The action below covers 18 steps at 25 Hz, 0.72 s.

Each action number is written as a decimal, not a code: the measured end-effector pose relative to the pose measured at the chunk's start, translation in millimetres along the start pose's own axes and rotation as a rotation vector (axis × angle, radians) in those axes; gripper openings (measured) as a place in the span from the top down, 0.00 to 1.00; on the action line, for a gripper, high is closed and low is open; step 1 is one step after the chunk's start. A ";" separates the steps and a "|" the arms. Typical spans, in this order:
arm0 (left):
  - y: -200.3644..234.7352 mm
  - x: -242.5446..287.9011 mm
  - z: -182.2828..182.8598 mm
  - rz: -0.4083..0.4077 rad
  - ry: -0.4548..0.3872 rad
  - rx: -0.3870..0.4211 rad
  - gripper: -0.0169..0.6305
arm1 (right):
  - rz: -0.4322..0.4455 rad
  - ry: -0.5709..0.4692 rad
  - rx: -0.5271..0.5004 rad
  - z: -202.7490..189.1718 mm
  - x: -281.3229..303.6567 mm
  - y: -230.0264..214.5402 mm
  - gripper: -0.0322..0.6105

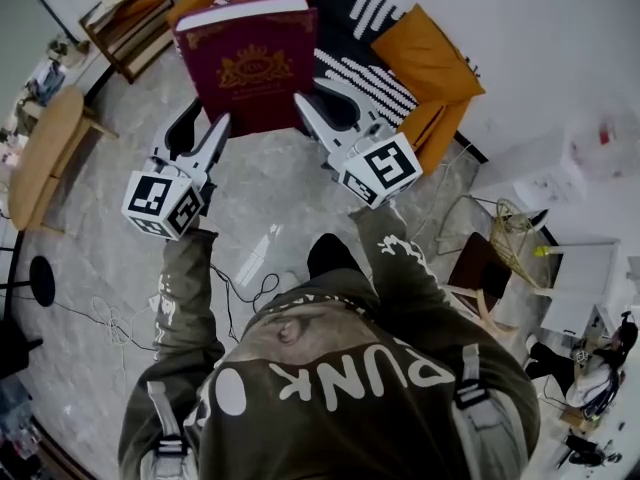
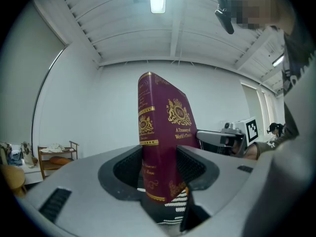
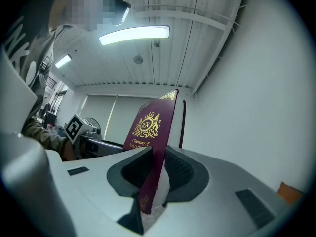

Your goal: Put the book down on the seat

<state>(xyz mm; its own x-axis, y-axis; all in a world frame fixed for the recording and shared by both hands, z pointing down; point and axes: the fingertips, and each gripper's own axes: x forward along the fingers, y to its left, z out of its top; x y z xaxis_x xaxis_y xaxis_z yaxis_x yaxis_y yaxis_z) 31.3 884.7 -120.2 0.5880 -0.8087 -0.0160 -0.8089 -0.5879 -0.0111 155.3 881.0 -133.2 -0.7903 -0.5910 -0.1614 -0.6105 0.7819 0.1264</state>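
Head view, looking steeply down: holding the book [image 1: 255, 63] up in the air with both claws, out in front of the body and in line with the seat [image 1: 440, 63] at the far side, not yet resting on it. Pinching it along its near edge, with the left gripper [image 1: 212, 120] at the left near corner and the right gripper [image 1: 322, 100] at the right near corner. Probably taken at two corners to keep so broad and thick a volume from twisting or falling open on the way down. Tipped so as to turn the front cover up toward the camera, with a white strip of page edges along the far side.

In the left gripper view, narrowed hard onto the spine-side corner of the book [image 2: 160, 132]: left gripper [image 2: 161, 172] pressing the ribbed pads against both covers, with nothing else between. In the right gripper view, clamped likewise: right gripper [image 3: 154, 174] closed on the open-edge corner of the book [image 3: 153, 137], with white pages showing between the boards.

As for looks: a thick hardback in deep maroon, with a gold crest in the middle of the cover, gold ornament at the corners, gold bands down the spine and a gold title beginning "A Treasury of World's". Stiff boards, so unlikely to bend in the grip.

Beyond and below: an orange armchair with a black-and-white striped cushion [image 1: 365, 73] across the sitting part, evidently the landing place. Left to do, by this reckoning: carrying forward, lowering flat onto the cushion, then opening both claws.
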 end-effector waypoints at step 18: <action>153.7 216.2 -21.2 0.071 0.052 -0.002 0.66 | 0.075 -0.023 0.086 -76.9 157.1 -214.7 0.82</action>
<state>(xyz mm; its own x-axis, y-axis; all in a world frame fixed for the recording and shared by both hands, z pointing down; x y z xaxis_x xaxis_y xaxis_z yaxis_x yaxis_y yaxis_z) 34.0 619.1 -104.2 0.5287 -0.8481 0.0353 -0.8484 -0.5293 -0.0101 158.2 605.0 -110.4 -0.8315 -0.5265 -0.1773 -0.5425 0.8383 0.0543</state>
